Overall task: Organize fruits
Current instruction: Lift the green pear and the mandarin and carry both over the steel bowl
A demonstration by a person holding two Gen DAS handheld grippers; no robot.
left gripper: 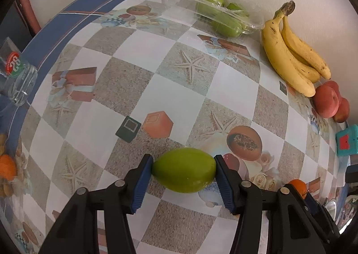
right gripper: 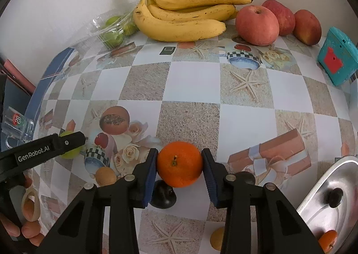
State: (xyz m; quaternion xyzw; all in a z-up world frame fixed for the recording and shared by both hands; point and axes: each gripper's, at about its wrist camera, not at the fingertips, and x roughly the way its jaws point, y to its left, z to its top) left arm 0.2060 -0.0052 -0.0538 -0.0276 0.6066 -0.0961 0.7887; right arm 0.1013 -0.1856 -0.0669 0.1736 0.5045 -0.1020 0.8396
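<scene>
Right, both grippers are on fruit at once, and the bunch of bananas [right gripper: 179, 16] against the back wall is our marker. The left gripper [left gripper: 184, 172] has its blue pads squeezing a green fruit [left gripper: 184, 173] end to end, out on the patterned tablecloth [left gripper: 156, 84], well in front of the bananas. The right gripper [right gripper: 179, 164] pinches an orange [right gripper: 179, 163] from both sides, also well forward of the bananas. Just right of the bananas sit three red apples [right gripper: 257, 25]; just left of them, a clear pack of green fruits [right gripper: 114, 30]. A steel bowl [right gripper: 324, 186] sits far forward and right of them.
</scene>
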